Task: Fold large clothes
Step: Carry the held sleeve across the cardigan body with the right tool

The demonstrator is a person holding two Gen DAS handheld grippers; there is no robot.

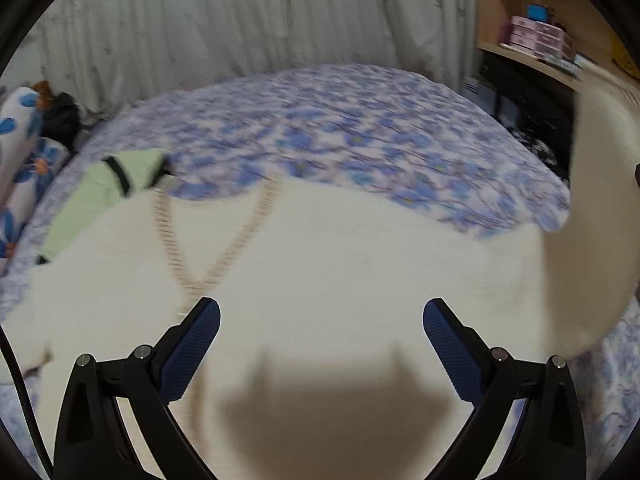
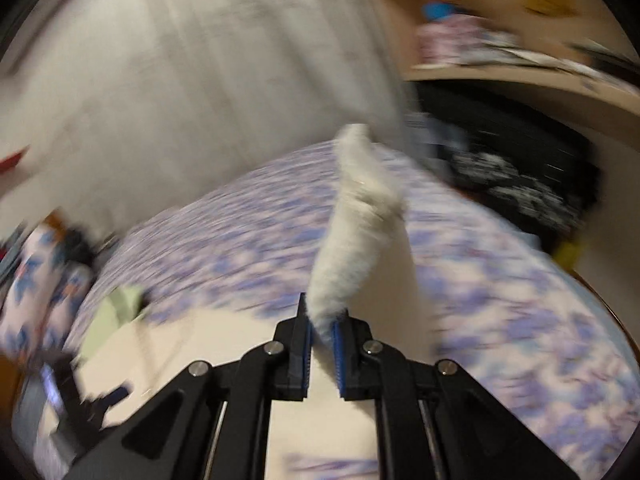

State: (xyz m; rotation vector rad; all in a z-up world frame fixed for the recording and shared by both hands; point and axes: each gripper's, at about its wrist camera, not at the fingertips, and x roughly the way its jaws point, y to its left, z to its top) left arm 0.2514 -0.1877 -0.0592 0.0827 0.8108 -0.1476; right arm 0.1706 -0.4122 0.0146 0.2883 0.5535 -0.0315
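Cream fuzzy sweater [image 1: 340, 264] lies spread on the floral bedspread [image 1: 320, 120]; its right part is cut off by the frame. Left gripper [image 1: 322, 312] hovers above it, jaws wide apart, nothing between. Right gripper [image 2: 322, 320] is clamped on a lifted sweater fold; that view is heavily blurred.

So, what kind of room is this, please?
Most likely a bedroom. The cream garment lies on a bed with a blue floral bedspread, pale curtains hang behind it, and a wooden shelf holds small boxes.
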